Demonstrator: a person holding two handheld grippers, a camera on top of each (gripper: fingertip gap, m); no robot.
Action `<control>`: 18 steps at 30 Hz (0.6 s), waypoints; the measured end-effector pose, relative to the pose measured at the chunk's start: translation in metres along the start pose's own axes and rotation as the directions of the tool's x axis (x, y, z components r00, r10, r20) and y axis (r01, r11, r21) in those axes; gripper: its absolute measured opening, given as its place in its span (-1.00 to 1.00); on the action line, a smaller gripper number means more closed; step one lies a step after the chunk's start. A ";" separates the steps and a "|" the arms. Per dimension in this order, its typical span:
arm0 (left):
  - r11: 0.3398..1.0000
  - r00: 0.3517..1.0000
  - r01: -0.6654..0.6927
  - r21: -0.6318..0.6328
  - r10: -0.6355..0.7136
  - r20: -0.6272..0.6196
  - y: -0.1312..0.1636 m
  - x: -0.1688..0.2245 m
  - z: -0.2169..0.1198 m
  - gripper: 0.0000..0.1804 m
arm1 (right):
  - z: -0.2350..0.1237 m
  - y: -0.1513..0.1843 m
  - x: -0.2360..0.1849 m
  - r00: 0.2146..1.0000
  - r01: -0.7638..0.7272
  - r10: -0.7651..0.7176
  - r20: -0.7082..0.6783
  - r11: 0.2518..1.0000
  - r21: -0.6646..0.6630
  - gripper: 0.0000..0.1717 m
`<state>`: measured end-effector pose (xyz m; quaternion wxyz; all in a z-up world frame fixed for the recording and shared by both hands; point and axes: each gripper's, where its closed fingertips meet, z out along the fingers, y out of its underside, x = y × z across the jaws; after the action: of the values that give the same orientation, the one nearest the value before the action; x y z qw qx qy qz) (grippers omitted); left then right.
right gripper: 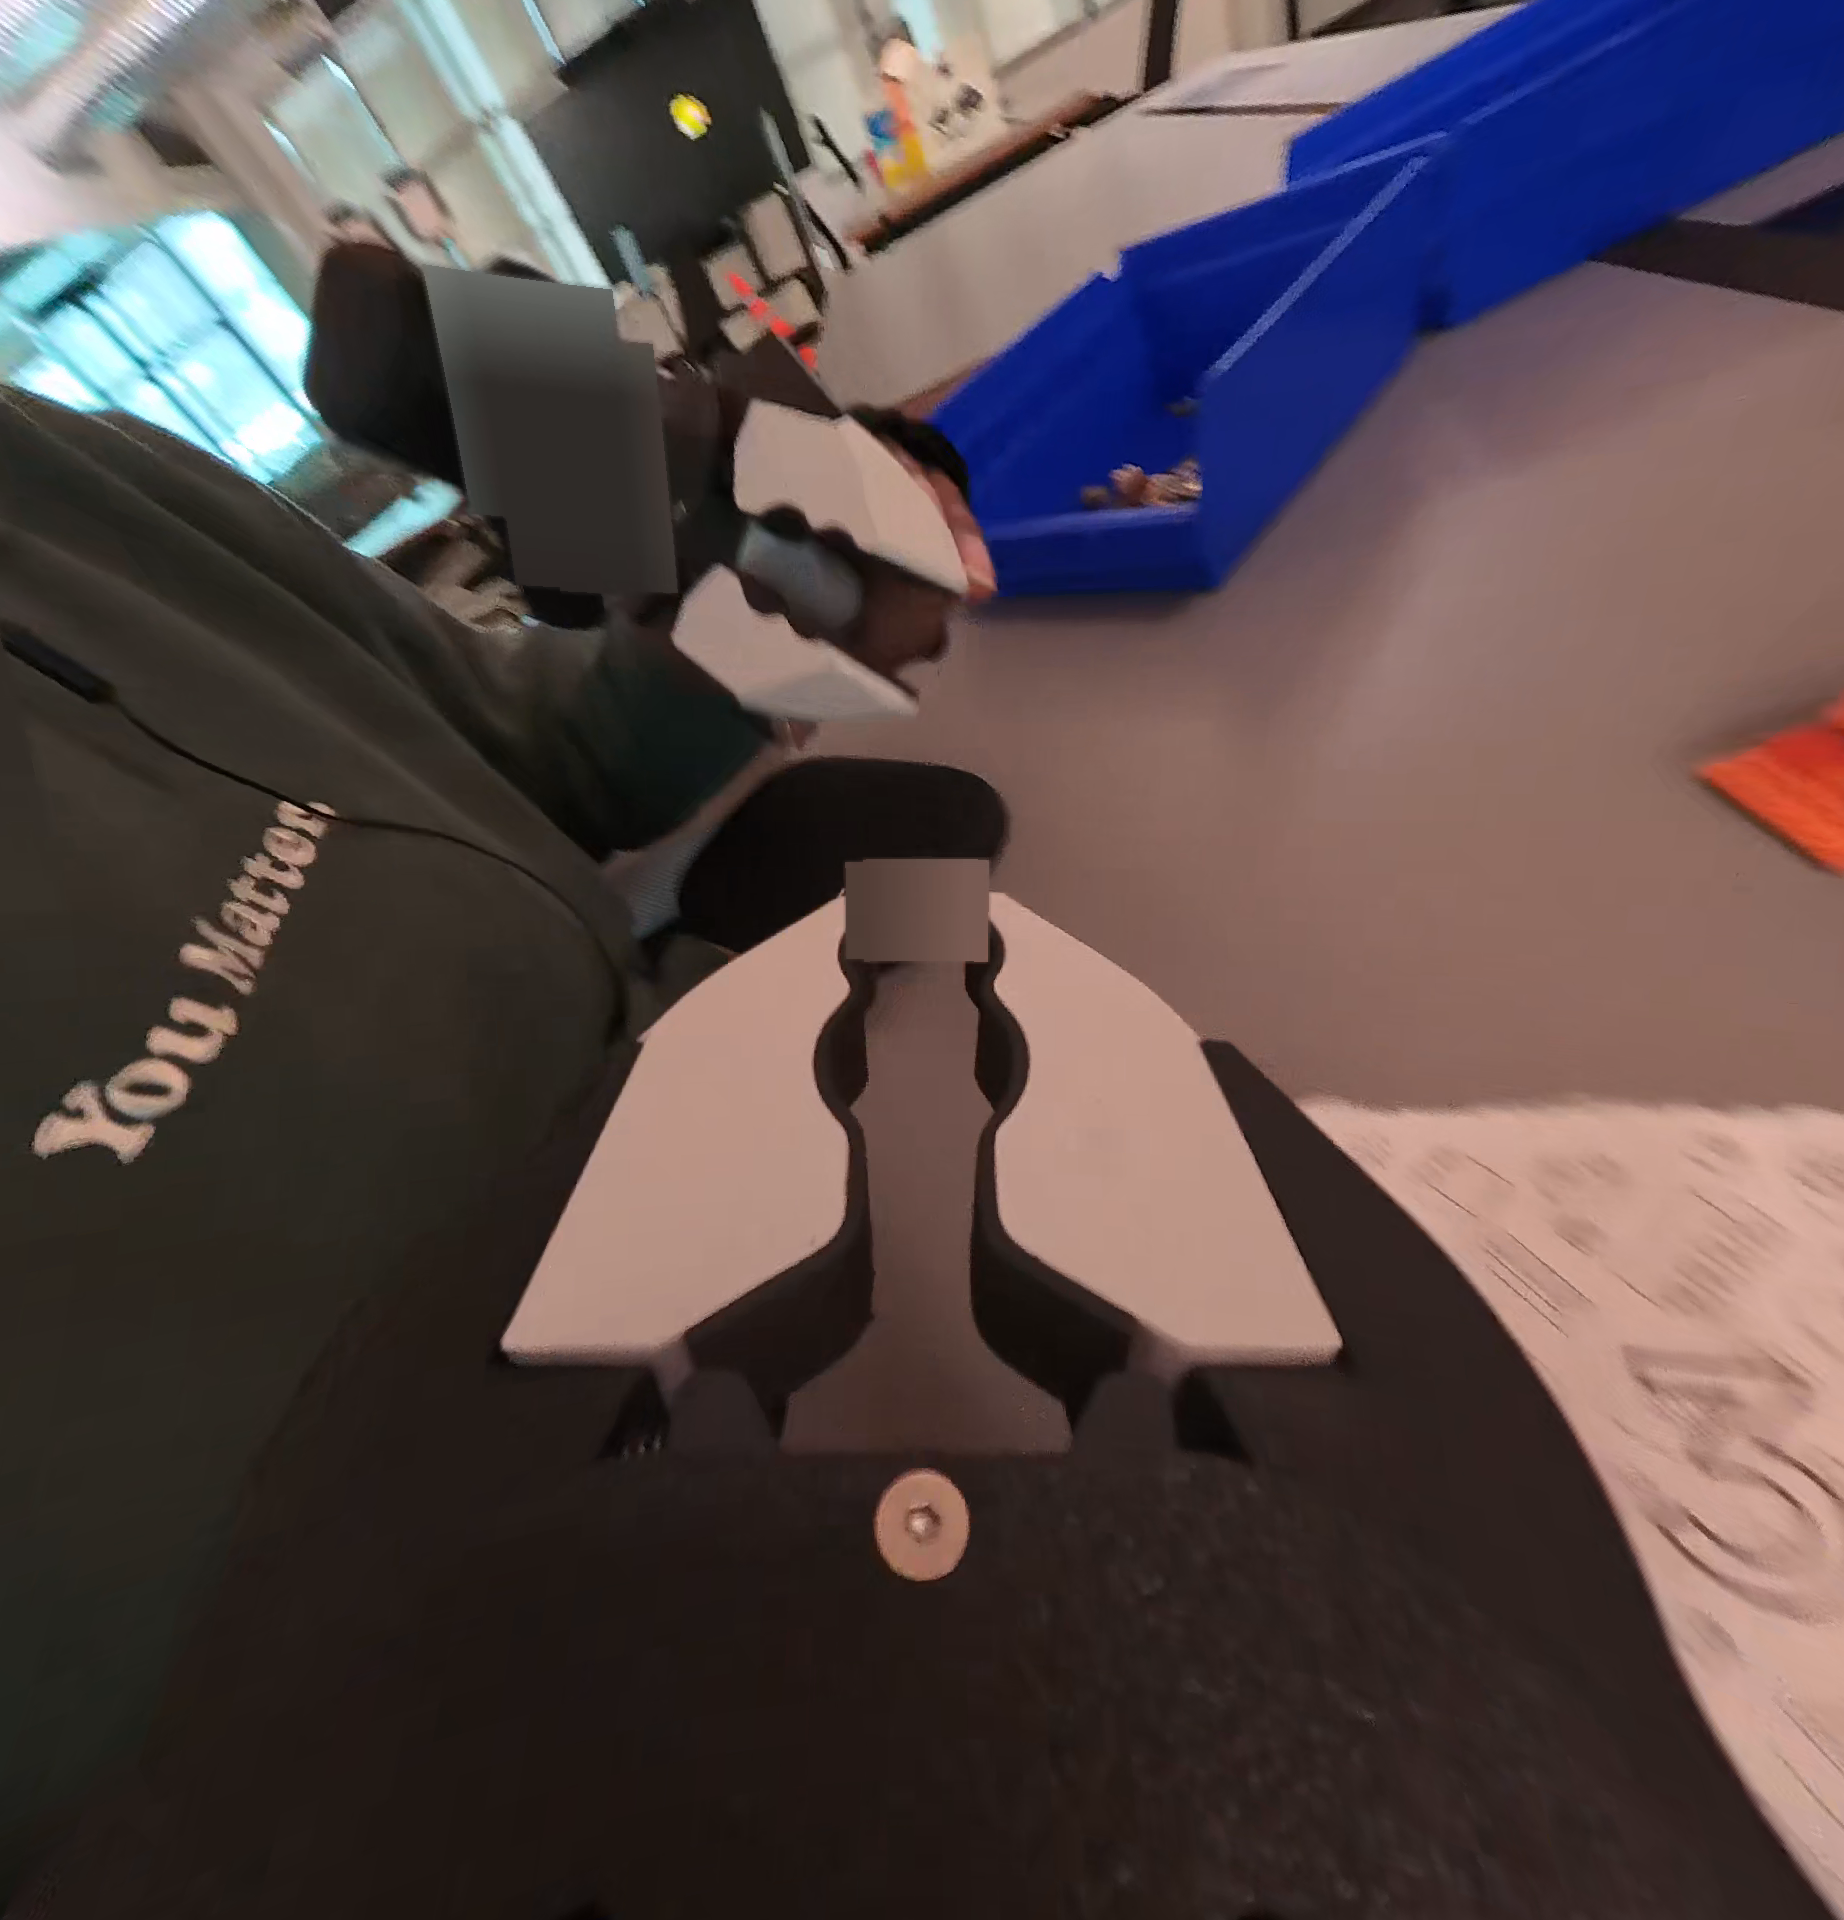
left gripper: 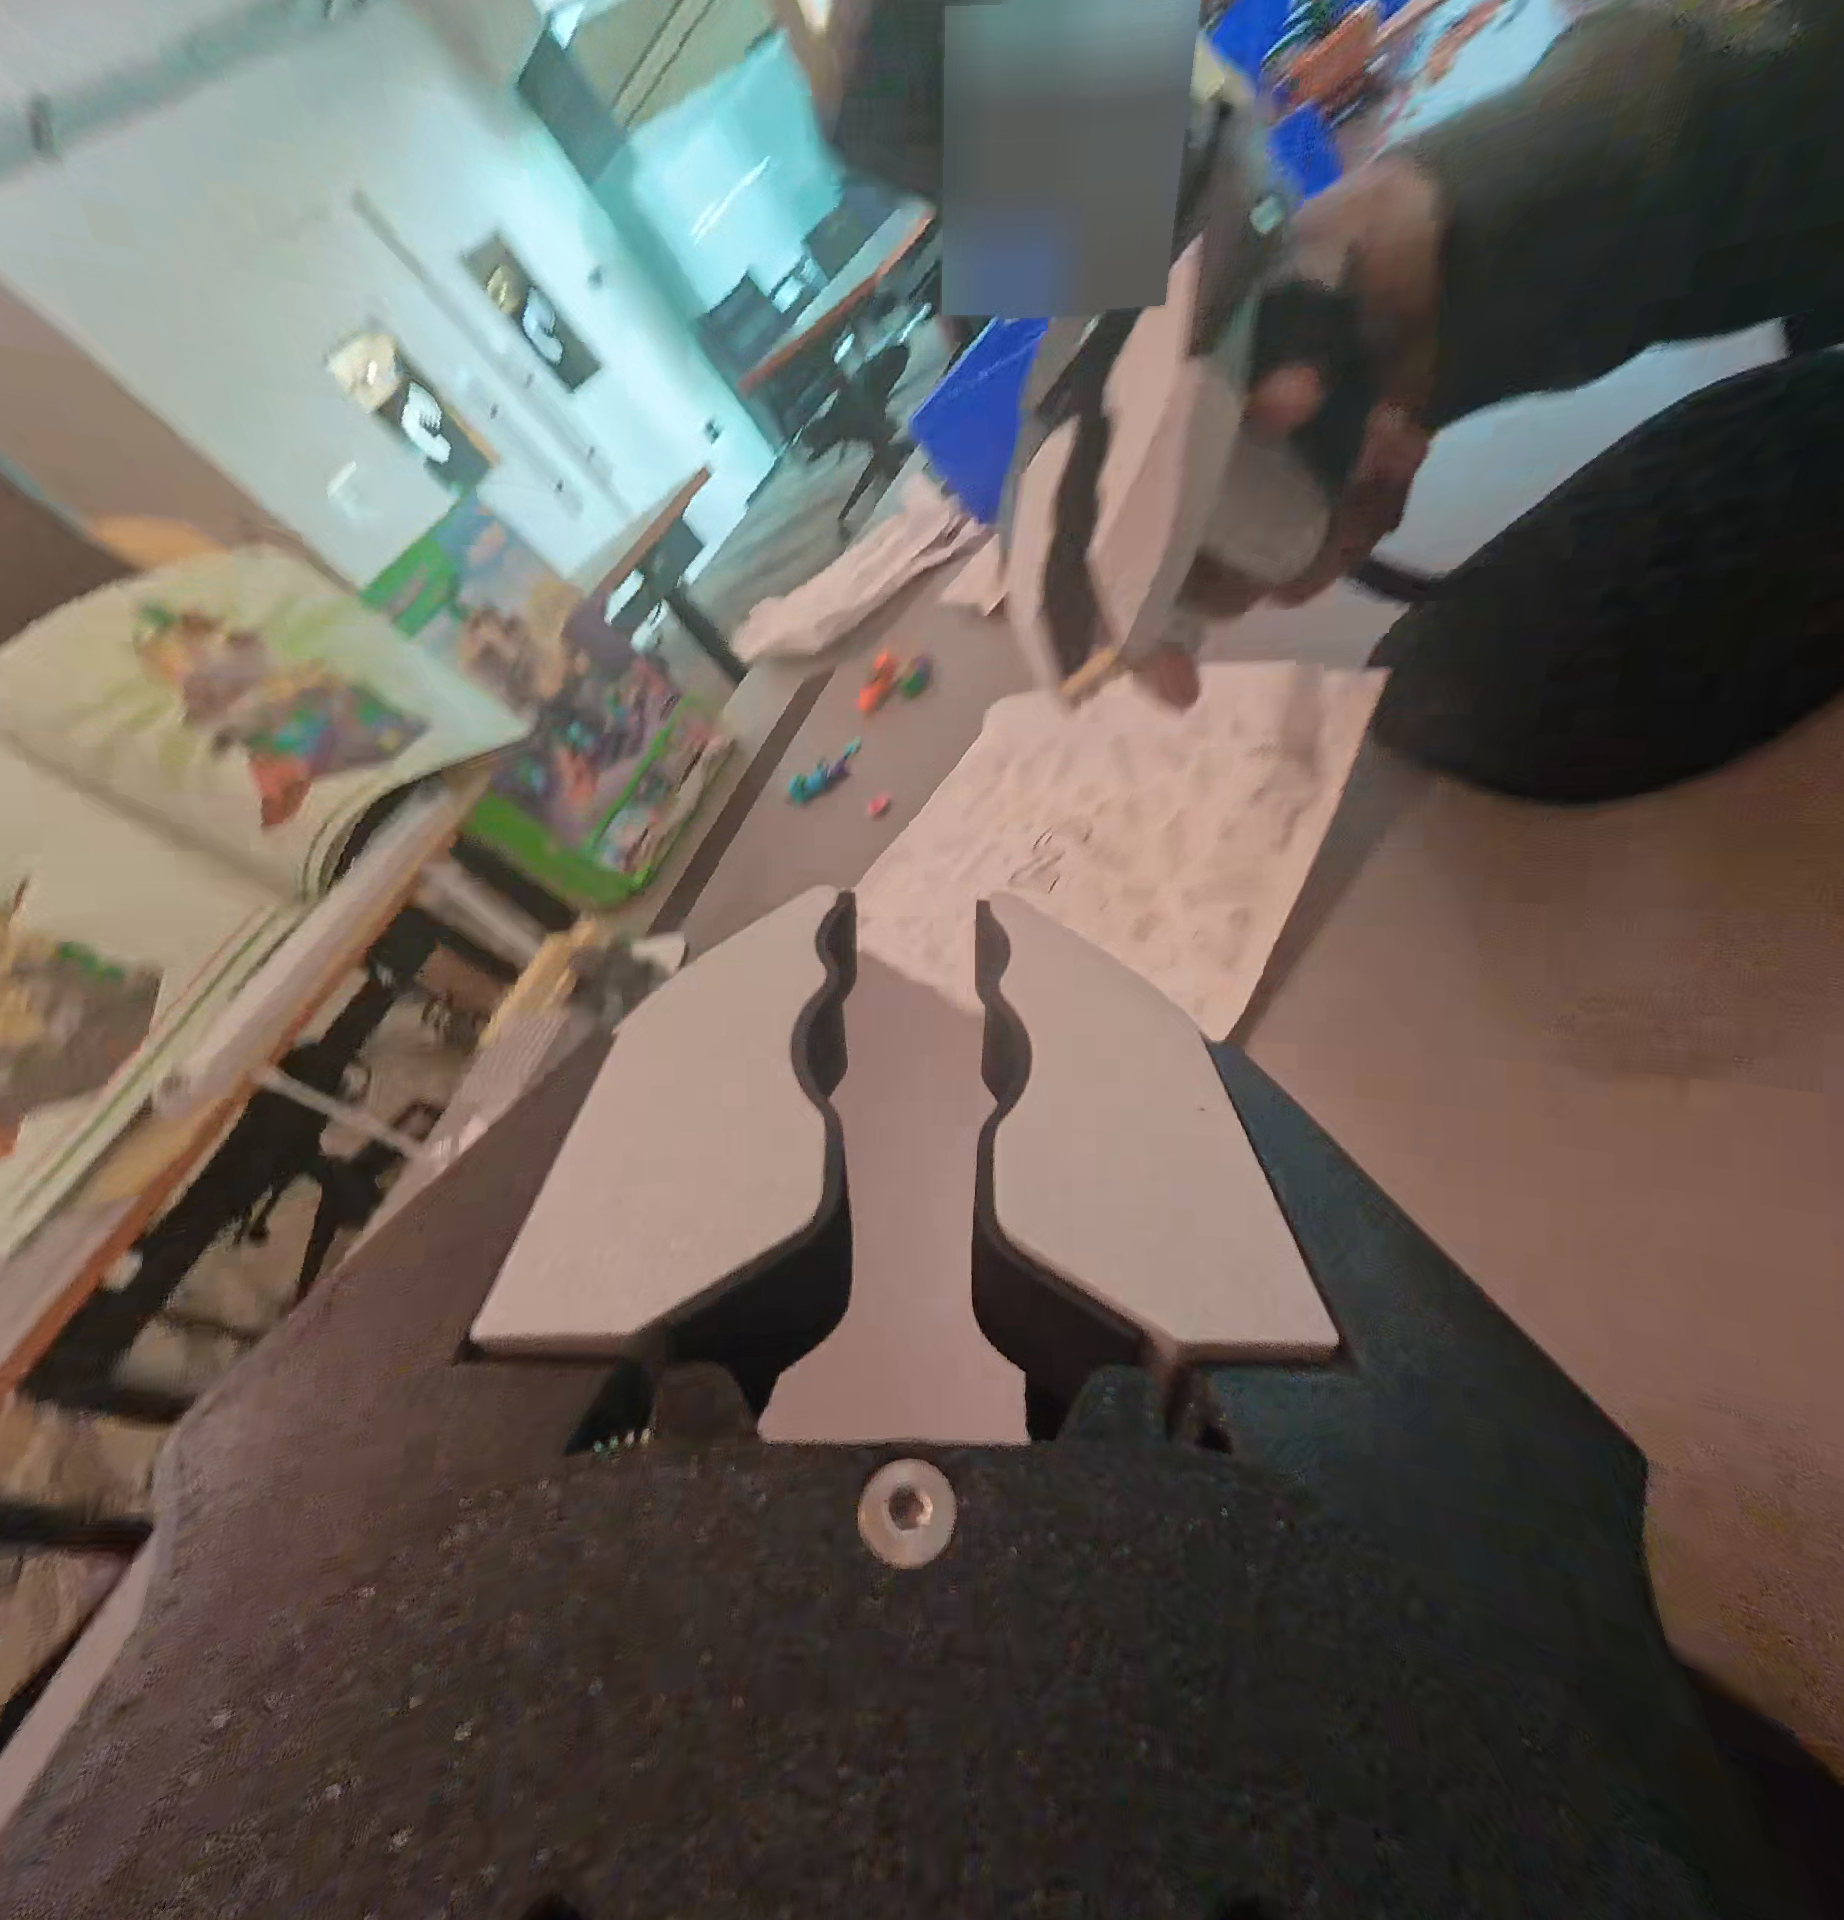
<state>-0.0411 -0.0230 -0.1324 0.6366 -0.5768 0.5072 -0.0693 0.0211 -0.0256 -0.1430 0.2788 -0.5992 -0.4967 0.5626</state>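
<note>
While two grippers [left gripper: 914,909] [right gripper: 918,961] hover, one paper [left gripper: 1136,831] lies (creased).

Left tool [left gripper: 915,914] open, bare, above white printed sheet [left gripper: 1157,810] on table.

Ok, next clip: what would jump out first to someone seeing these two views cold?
Probably the row of bright blue plastic bins at the far side of the grey table, one holding small brownish pieces. In the left wrist view, the left gripper hovers jaws apart, nothing between them, over a crumpled white printed paper sheet, with small colourful toy bricks scattered beyond. The right gripper hangs above the sheet's far end.
</note>
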 end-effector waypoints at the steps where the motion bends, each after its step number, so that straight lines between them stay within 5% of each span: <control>1: 0.999 1.000 -0.026 0.030 0.026 -0.012 -0.008 0.006 0.005 -0.76 | 0.008 -0.003 -0.006 0.999 -0.018 0.017 0.035 1.000 0.015 -0.81; 10: 0.982 0.989 -0.144 0.124 0.146 -0.012 -0.031 0.029 0.018 -0.86 | 0.033 -0.018 -0.028 0.972 -0.150 0.131 0.197 0.985 0.082 -0.81; 18: 0.993 0.993 -0.116 0.038 0.115 0.028 -0.007 0.011 0.006 -0.91 | 0.017 -0.017 -0.010 0.987 -0.135 0.127 0.095 0.988 0.081 -0.76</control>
<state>-0.0279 -0.0287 -0.1338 0.6574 -0.5346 0.5298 -0.0351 0.0014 -0.0326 -0.1275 0.2449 -0.5920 -0.4431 0.6271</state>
